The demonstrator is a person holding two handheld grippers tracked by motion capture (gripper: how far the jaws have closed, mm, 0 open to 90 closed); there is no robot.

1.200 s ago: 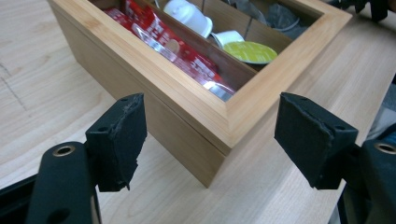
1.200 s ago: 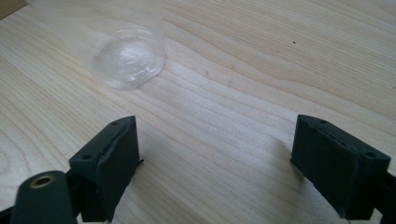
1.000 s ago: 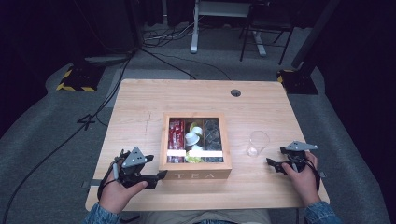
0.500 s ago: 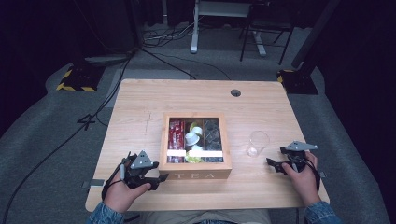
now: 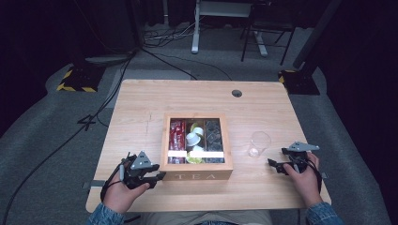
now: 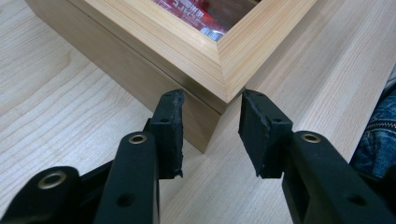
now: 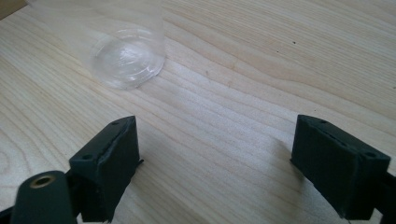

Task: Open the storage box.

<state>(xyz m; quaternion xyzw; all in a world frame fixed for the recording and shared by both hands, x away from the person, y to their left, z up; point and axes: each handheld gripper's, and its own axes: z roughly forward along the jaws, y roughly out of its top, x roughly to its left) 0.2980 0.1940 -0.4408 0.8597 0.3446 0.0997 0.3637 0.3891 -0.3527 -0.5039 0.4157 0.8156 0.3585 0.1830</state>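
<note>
Tea box: the wooden tea box point(image 5: 197, 161) sits mid-desk, just toward the person's side, lid down, the "TEA" lettering on the front wall facing six o'clock.
Box axis: nearly square from above; its front wall runs nine to three o'clock, parallel to the near desk edge.
Box contents: through the glass lid, red packets point(image 5: 177, 133) line the nine o'clock compartment, white capsules point(image 5: 193, 137) fill the middle, dark packets point(image 5: 213, 133) sit at three o'clock.
Left gripper: the left gripper point(image 5: 157, 177) is down at the box's front-left corner, at about seven o'clock of the box, pointing toward three o'clock.
Left jaws: just been closing, and in the left gripper view point(image 6: 211, 133) that wooden corner point(image 6: 226, 70) noses into the gap between the two pads. A slice of daylight shows on each side, so no squeeze on the wood yet; partly closed, gripping nothing.
Right gripper: the right gripper point(image 5: 273, 165) rests on the desk point(image 5: 141, 108) at roughly four o'clock of the box, pointing toward nine o'clock.
Right jaws: spread wide in the right gripper view point(image 7: 215, 158), bare wood between them, nothing held.
Glass: a clear plastic cup point(image 5: 258, 143) stands upright between box and right gripper, just beyond the jaws at eleven o'clock in the right gripper view point(image 7: 123, 46), untouched.
</note>
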